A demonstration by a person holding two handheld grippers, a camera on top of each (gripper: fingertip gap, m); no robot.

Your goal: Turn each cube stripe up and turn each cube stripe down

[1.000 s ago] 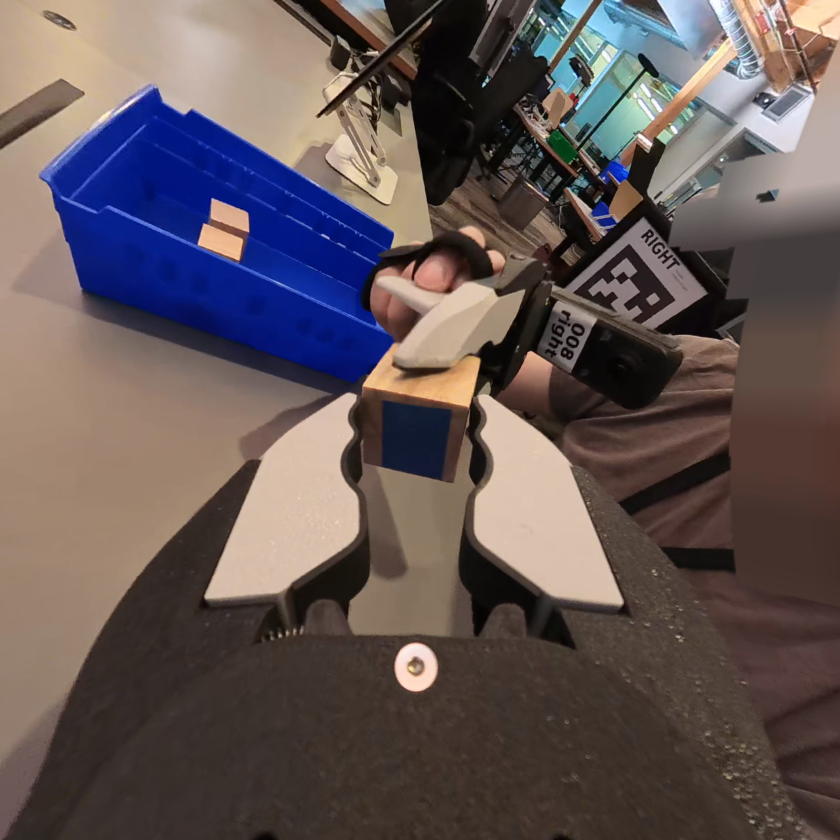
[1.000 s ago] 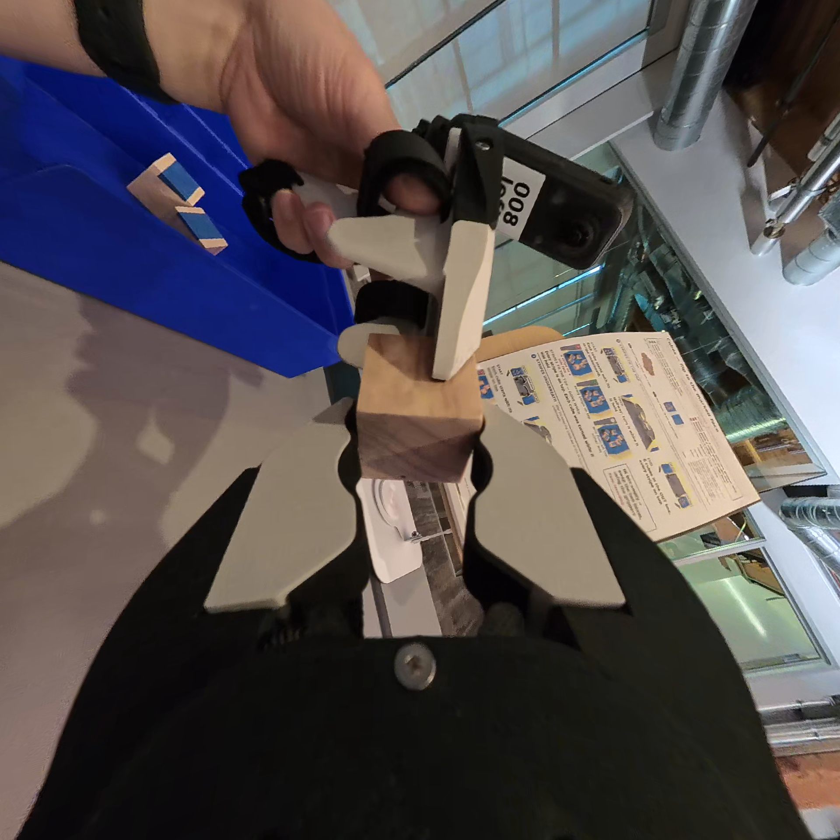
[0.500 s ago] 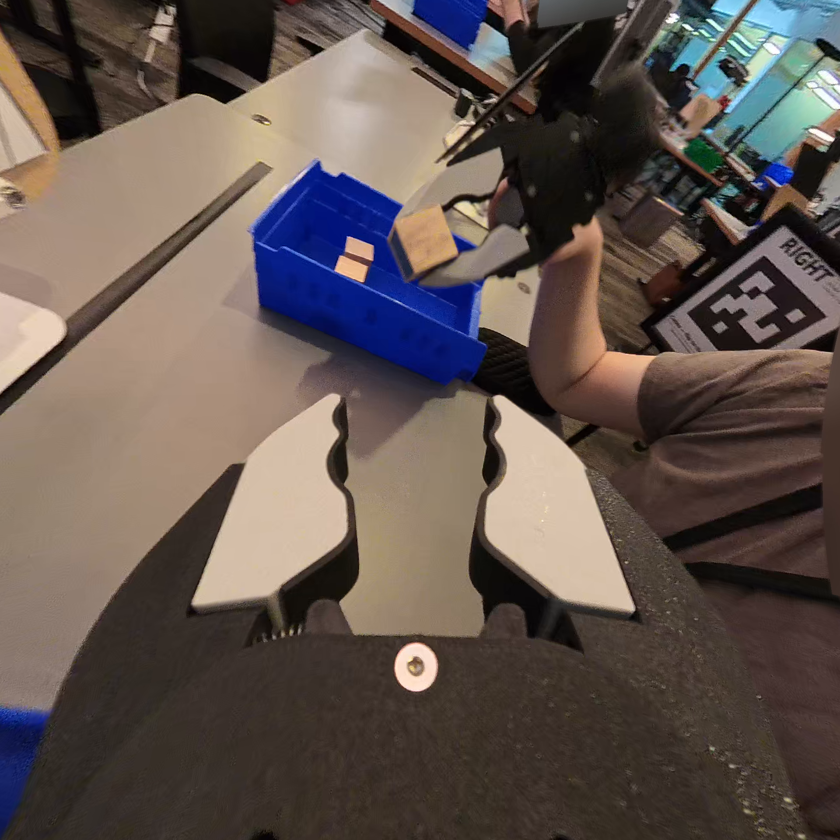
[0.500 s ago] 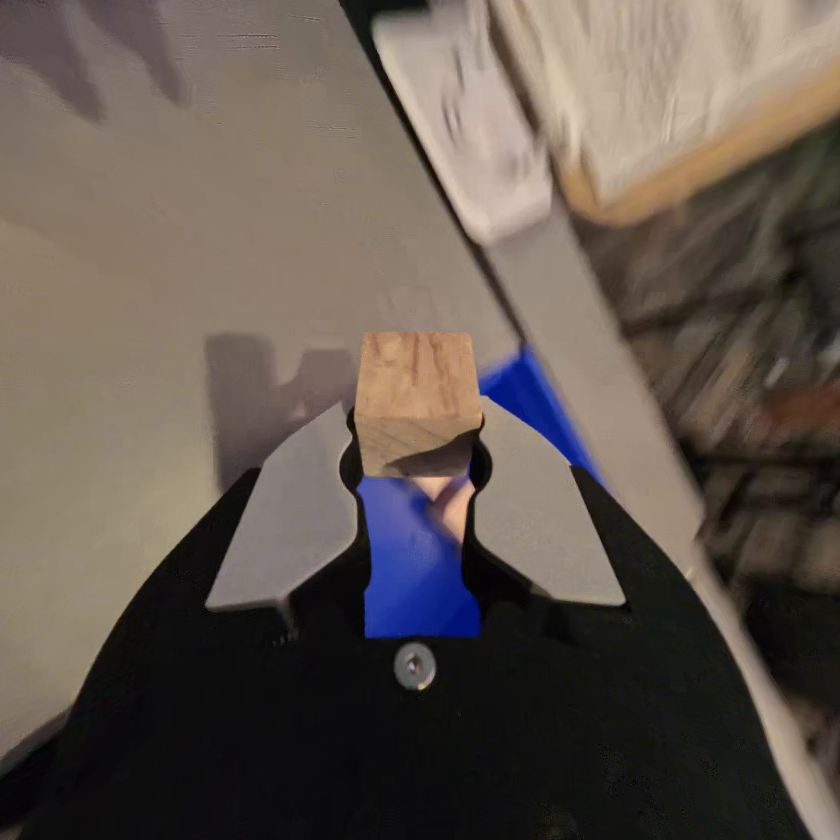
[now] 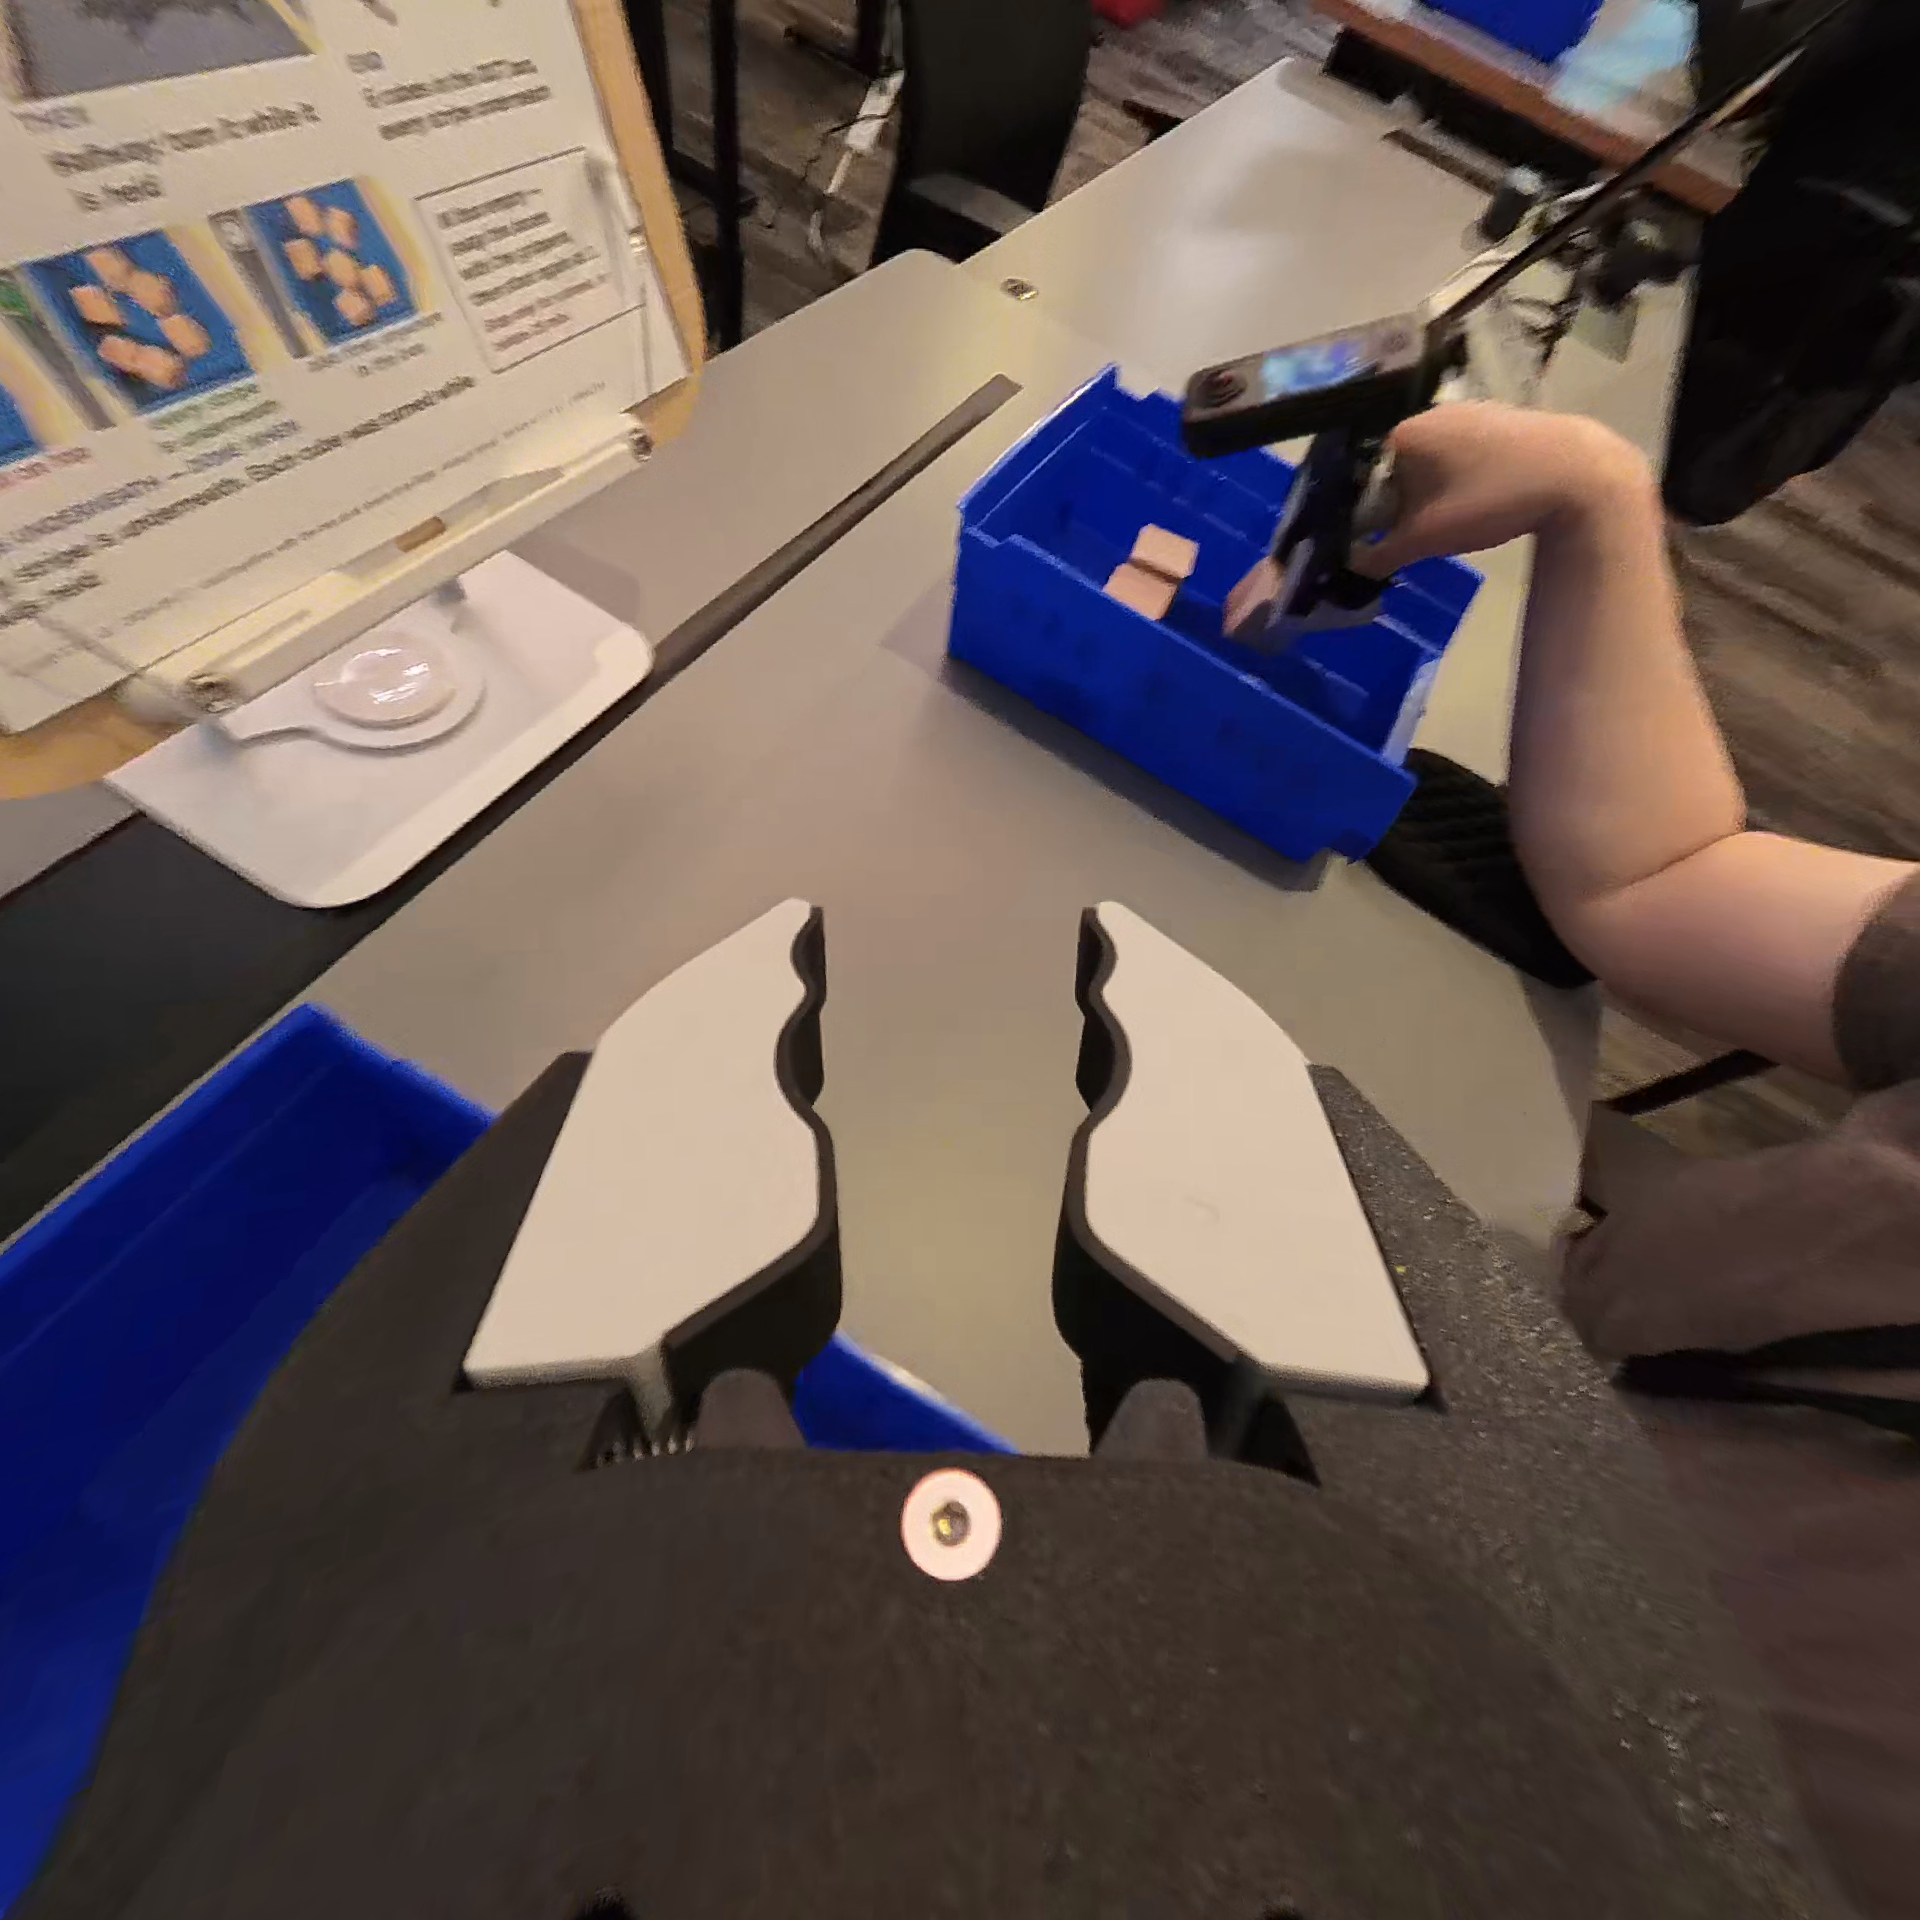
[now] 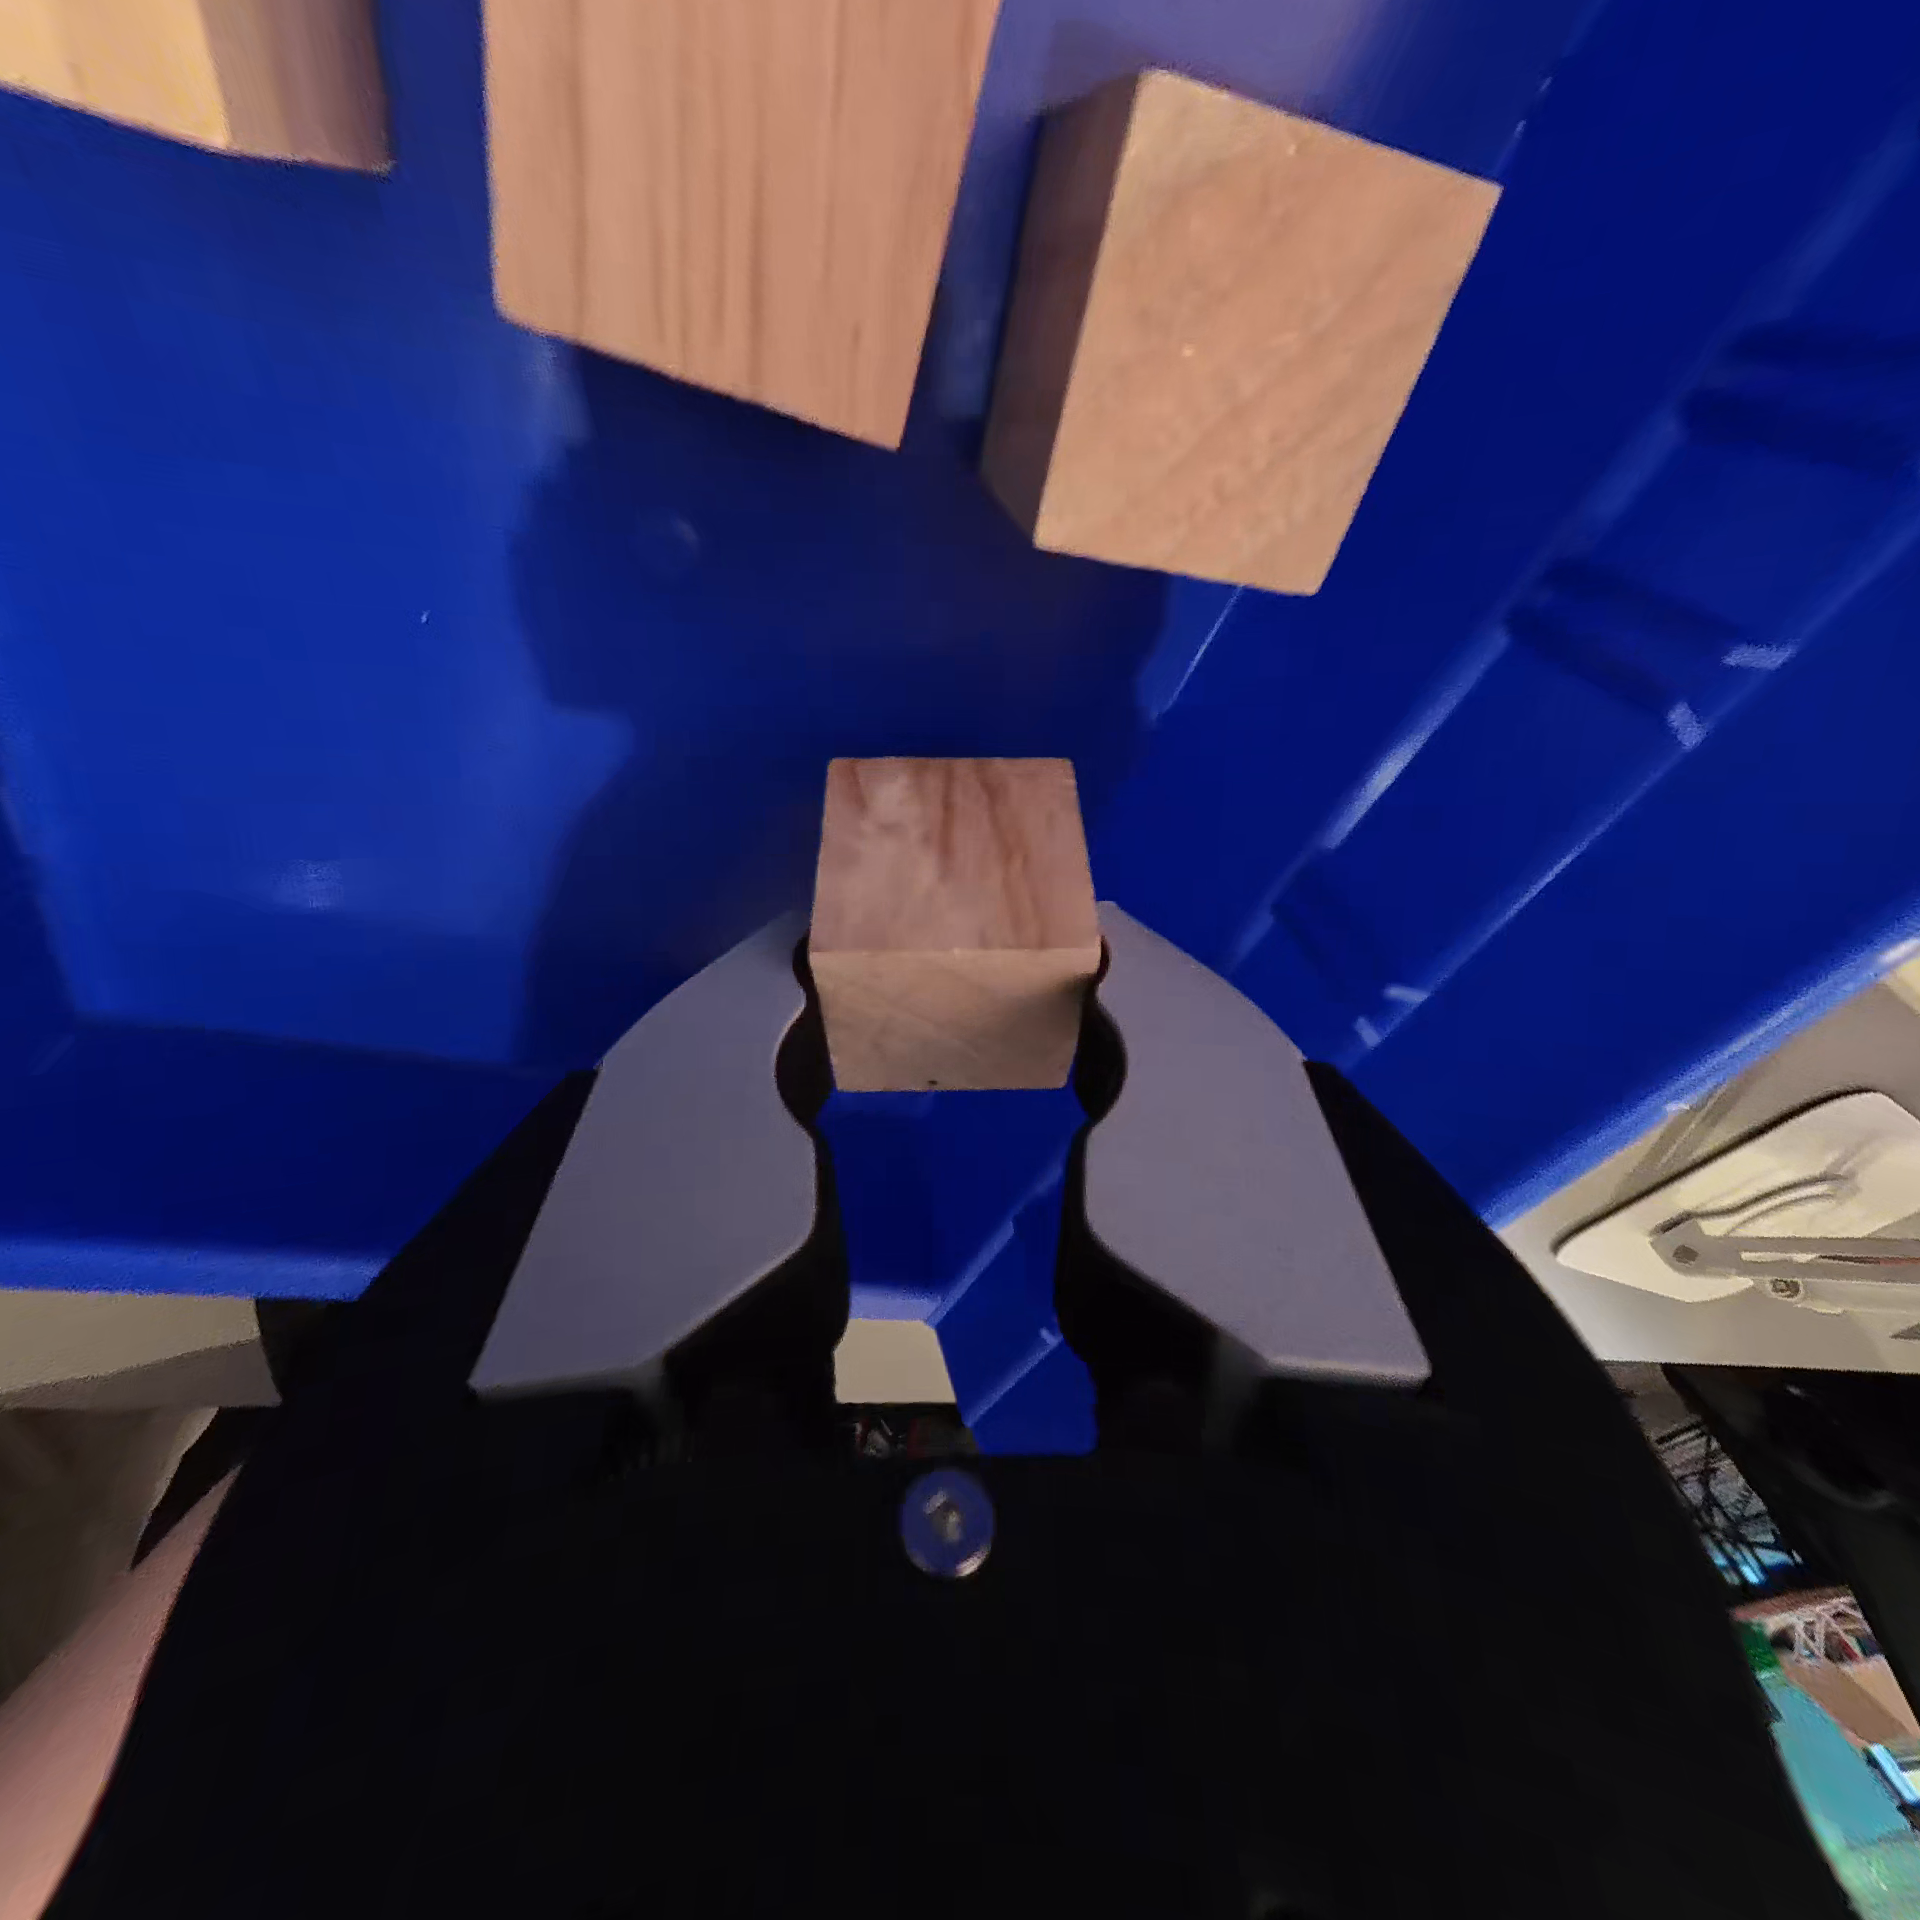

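Right claw [image 6: 951,997]: pinching a plain wooden cube [image 6: 951,925] between its tips, low inside the far blue bin [image 6: 1455,727]; the faces in sight are bare wood, and whether the stripe faces down cannot be told. The right wrist view alone shows the bin floor close up, with two more bare-wood cubes [image 6: 717,208] [image 6: 1236,332] lying beyond the held one and apart from it, and part of a further wooden piece cut off at the upper left corner. Left claw [image 5: 951,987]: spread wide, holding nothing, above the grey tabletop [image 5: 831,779] and well apart from the far blue bin [image 5: 1195,686]. The left wrist view alone shows the whole layout: the right claw [image 5: 1283,613] reaching down into that bin with the cube [image 5: 1252,608] at its tip, blurred; two cubes [image 5: 1164,551] [image 5: 1138,592] touching each other in the bin's middle; a second blue bin [image 5: 208,1195] at the lower left, mostly hidden behind the left claw's body, contents not visible; an instruction sheet on a white stand [image 5: 364,707] at the upper left, cut off by the frame. The person's right forearm [image 5: 1621,707] comes in from the right.
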